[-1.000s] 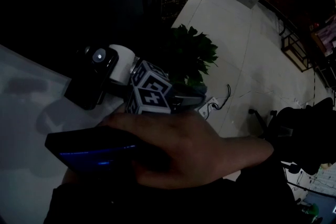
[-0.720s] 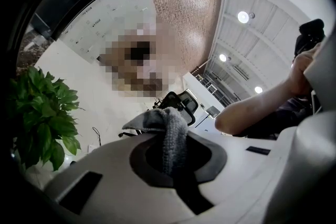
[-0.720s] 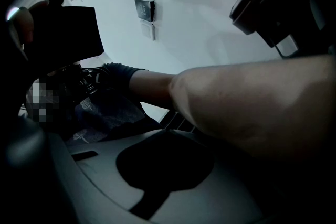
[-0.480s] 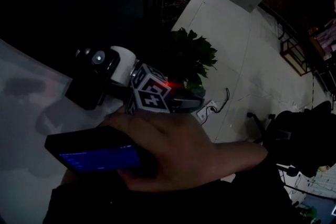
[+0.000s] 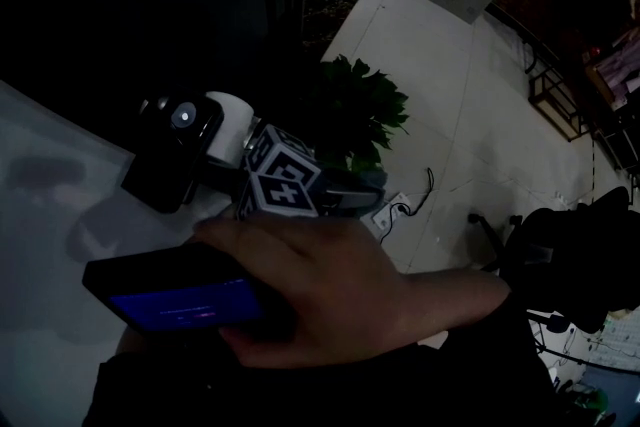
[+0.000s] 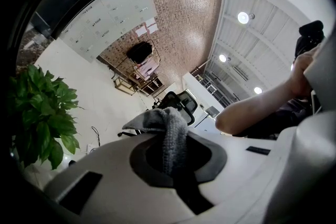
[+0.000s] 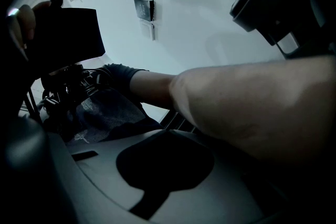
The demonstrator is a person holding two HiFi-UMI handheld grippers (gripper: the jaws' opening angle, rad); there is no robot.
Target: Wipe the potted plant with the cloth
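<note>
Closest to me, my bare hand point(image 5: 330, 285) grips a dark phone point(image 5: 175, 295) with a lit blue screen, filling the lower part of the dim head view. That hand holds no tool.

The right tool point(image 7: 163, 165) sits low and looks up past my forearm point(image 7: 252, 107). Its view is dim, but the jaws look pressed together with nothing between them.

Just beyond the phone, the left tool point(image 6: 169, 157) lies over the white desk point(image 5: 50, 215), near its edge, with its marker cube facing up. Its jaws are pinching a grey knitted cloth point(image 6: 164, 131). A fold of the cloth bunches out above the jaws, and the rest is tucked down between them.

Further off, the potted plant point(image 5: 360, 115) stands down on the pale floor point(image 5: 470, 95), well apart from the cloth and off to the tool's left. Its broad green leaves are clear, but the pot is lost in shadow. A cable and socket block point(image 5: 400, 205) lie on the floor near it, and an office chair point(image 6: 178, 104) stands further back.

I judge that the wiping has not begun. The main risk is that my attention is on the phone, so a nudge could send the left tool off the desk edge. The cloth may also be held by only a small fold, and a drag across the leaves could pull it free. Pressing too hard could tear a leaf or tip the plant. Reaching down, I could snag the cable.
</note>
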